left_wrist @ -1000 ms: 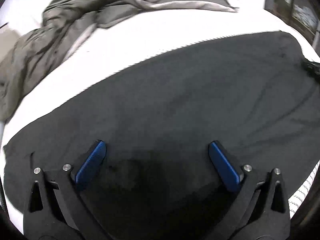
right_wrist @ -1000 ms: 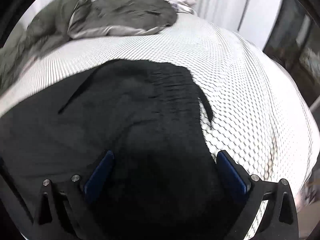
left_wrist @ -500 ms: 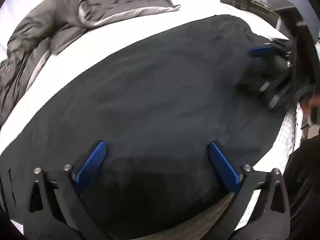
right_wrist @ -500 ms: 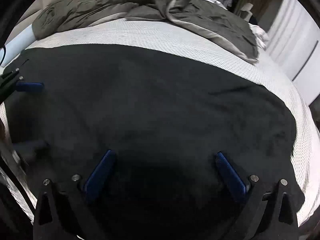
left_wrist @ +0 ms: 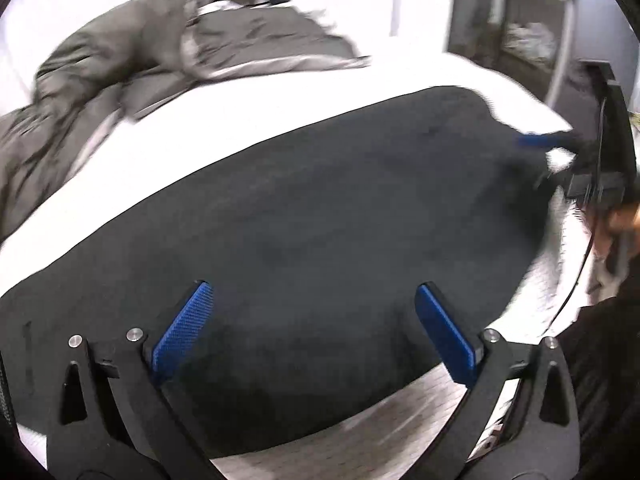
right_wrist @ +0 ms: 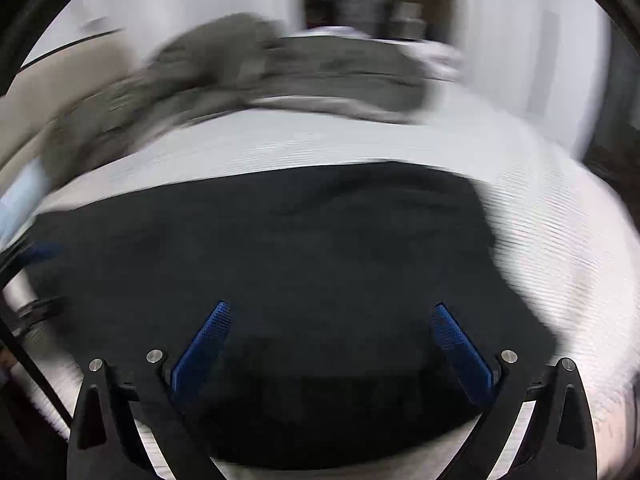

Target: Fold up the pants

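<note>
My black pants (left_wrist: 320, 208) lie flat on the bed (left_wrist: 248, 120), not folded yet. Both my left tongs (left_wrist: 314, 320) and right tongs (right_wrist: 330, 332) are wide apart, holding nothing.

My left wrist camera sits low over the near edge of the bed (left_wrist: 280, 120), looking forward along its blue fingers (left_wrist: 182, 330) across the black pants (left_wrist: 320, 220) toward the grey duvet (left_wrist: 160, 60) at the far side; the other gripper shows at its right edge. My right wrist camera looks the same way from close above the pants (right_wrist: 300, 260), badly motion-blurred, with its fingers (right_wrist: 202, 346) in the foreground. Both views share the pants, the white bed sheet (right_wrist: 540, 220) and the duvet (right_wrist: 280, 76).
</note>
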{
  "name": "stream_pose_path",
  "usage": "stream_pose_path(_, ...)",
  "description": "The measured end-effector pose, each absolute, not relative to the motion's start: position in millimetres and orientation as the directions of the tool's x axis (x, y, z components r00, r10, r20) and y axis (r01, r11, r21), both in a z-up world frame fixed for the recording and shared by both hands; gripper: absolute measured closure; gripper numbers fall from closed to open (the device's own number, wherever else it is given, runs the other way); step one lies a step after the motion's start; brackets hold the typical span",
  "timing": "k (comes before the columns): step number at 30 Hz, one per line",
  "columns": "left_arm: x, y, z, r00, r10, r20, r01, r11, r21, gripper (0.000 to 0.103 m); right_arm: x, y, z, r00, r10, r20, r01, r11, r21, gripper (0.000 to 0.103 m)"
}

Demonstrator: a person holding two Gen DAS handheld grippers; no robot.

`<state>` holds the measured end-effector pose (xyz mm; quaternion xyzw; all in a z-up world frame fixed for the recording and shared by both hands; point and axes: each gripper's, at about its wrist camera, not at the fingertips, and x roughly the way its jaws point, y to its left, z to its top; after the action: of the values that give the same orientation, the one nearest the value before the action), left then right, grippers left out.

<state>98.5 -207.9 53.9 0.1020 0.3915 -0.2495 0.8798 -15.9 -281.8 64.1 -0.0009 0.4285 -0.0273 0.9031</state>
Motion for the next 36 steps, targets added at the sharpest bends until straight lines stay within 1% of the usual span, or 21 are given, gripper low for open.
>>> stream_pose_path(2, 92.2, -235.5, 46.0, 0.528, -0.381, -0.76, 0.58, 0.814, -0.005, 0.002, -15.8, -238.1, 56.1, 0.613, 0.036, -0.789, -0.082, 0.996, -0.018, 0.001)
stream_pose_path(4, 85.7, -253.5, 30.3, 0.513, -0.325, -0.794, 0.603, 0.795, 0.064, 0.002, -9.6, -218.5, 45.0, 0.595, 0.059, -0.802, -0.149, 0.988, -0.038, 0.001)
stream_pose_path(6, 83.9, -255.2, 19.6, 0.495, -0.294, -0.817, 0.605, 0.792, 0.082, 0.002, -20.1, -194.2, 25.1, 0.546, 0.026, -0.838, -0.195, 0.976, -0.097, 0.001)
stream_pose_path(7, 82.1, -248.0, 17.9, 0.488, -0.3, -0.82, 0.604, 0.794, 0.07, 0.001, -2.1, -204.7, 16.0, 0.535, -0.017, -0.845, -0.2, 0.969, -0.146, 0.001)
stream_pose_path(8, 81.1, -242.1, 16.5, 0.488, -0.303, -0.819, 0.6, 0.797, 0.062, 0.0, -0.5, -218.9, 12.0, 0.53, -0.062, -0.846, -0.18, 0.966, -0.184, 0.001)
stream_pose_path(10, 80.3, -225.3, 14.6, 0.484, -0.299, -0.822, 0.586, 0.808, 0.051, 0.0, -5.0, -252.8, 16.7, 0.537, -0.107, -0.837, -0.099, 0.977, -0.188, 0.001)
stream_pose_path(11, 82.3, -215.5, 12.6, 0.482, -0.298, -0.824, 0.579, 0.814, 0.044, 0.0, -8.4, -276.2, 21.8, 0.543, -0.176, -0.821, -0.003, 0.977, -0.211, 0.001)
stream_pose_path(12, 85.2, -206.4, 10.5, 0.477, -0.294, -0.828, 0.57, 0.821, 0.037, 0.0, -16.2, -308.8, 27.4, 0.536, -0.277, -0.798, 0.136, 0.961, -0.242, 0.001)
stream_pose_path(14, 83.8, -192.1, 10.9, 0.473, -0.289, -0.832, 0.556, 0.831, 0.027, 0.0, -22.6, -363.7, 28.0, 0.47, -0.422, -0.775, 0.381, 0.889, -0.253, 0.0)
stream_pose_path(15, 83.5, -186.5, 11.3, 0.47, -0.285, -0.835, 0.548, 0.836, 0.024, 0.0, -25.8, -387.5, 25.8, 0.465, -0.385, -0.797, 0.442, 0.881, -0.168, 0.0)
stream_pose_path(16, 83.2, -181.4, 12.1, 0.471, -0.281, -0.837, 0.543, 0.839, 0.024, 0.0, -29.0, -398.8, 24.0, 0.485, -0.31, -0.818, 0.456, 0.888, -0.066, 0.0)
stream_pose_path(17, 83.1, -177.0, 14.1, 0.477, -0.275, -0.835, 0.532, 0.846, 0.026, 0.0, -28.3, -398.7, 23.1, 0.486, -0.3, -0.821, 0.453, 0.89, -0.057, 0.0)
stream_pose_path(19, 83.8, -171.0, 22.7, 0.505, -0.257, -0.824, 0.506, 0.861, 0.041, 0.001, -24.8, -390.3, 29.1, 0.486, -0.366, -0.793, 0.429, 0.891, -0.148, 0.0)
stream_pose_path(20, 85.2, -170.8, 29.7, 0.53, -0.252, -0.81, 0.491, 0.87, 0.05, 0.001, -23.7, -386.8, 34.6, 0.518, -0.393, -0.76, 0.415, 0.892, -0.178, 0.0)
stream_pose_path(23, 90.2, -169.7, 39.4, 0.556, -0.262, -0.789, 0.462, 0.887, 0.031, 0.001, -17.8, -382.0, 53.4, 0.615, -0.334, -0.714, 0.395, 0.914, -0.087, 0.0)
stream_pose_path(24, 94.5, -171.1, 36.2, 0.549, -0.248, -0.798, 0.456, 0.889, 0.037, 0.001, -16.6, -383.4, 52.3, 0.618, -0.33, -0.714, 0.4, 0.913, -0.076, 0.002)
stream_pose_path(27, 113.0, -174.3, 21.2, 0.525, -0.203, -0.826, 0.438, 0.897, 0.059, 0.001, -11.6, -382.8, 44.2, 0.539, -0.362, -0.761, 0.396, 0.906, -0.151, 0.018)
stream_pose_path(28, 117.2, -172.4, 18.6, 0.517, -0.207, -0.83, 0.435, 0.899, 0.046, 0.001, -13.7, -386.0, 39.4, 0.504, -0.378, -0.777, 0.39, 0.902, -0.186, 0.018)
stream_pose_path(31, 117.1, -159.6, 17.7, 0.535, -0.172, -0.827, 0.401, 0.913, 0.07, 0.001, -28.5, -399.5, 41.9, 0.517, -0.332, -0.789, 0.401, 0.908, -0.119, 0.018)
stream_pose_path(35, 114.6, -139.5, 24.1, 0.557, -0.144, -0.818, 0.35, 0.934, 0.074, 0.002, -35.8, -392.9, 64.2, 0.569, -0.368, -0.736, 0.407, 0.903, -0.138, 0.017)
stream_pose_path(36, 116.2, -136.1, 27.9, 0.562, -0.148, -0.813, 0.349, 0.934, 0.072, 0.002, -40.5, -391.6, 74.1, 0.593, -0.376, -0.712, 0.414, 0.901, -0.131, 0.015)
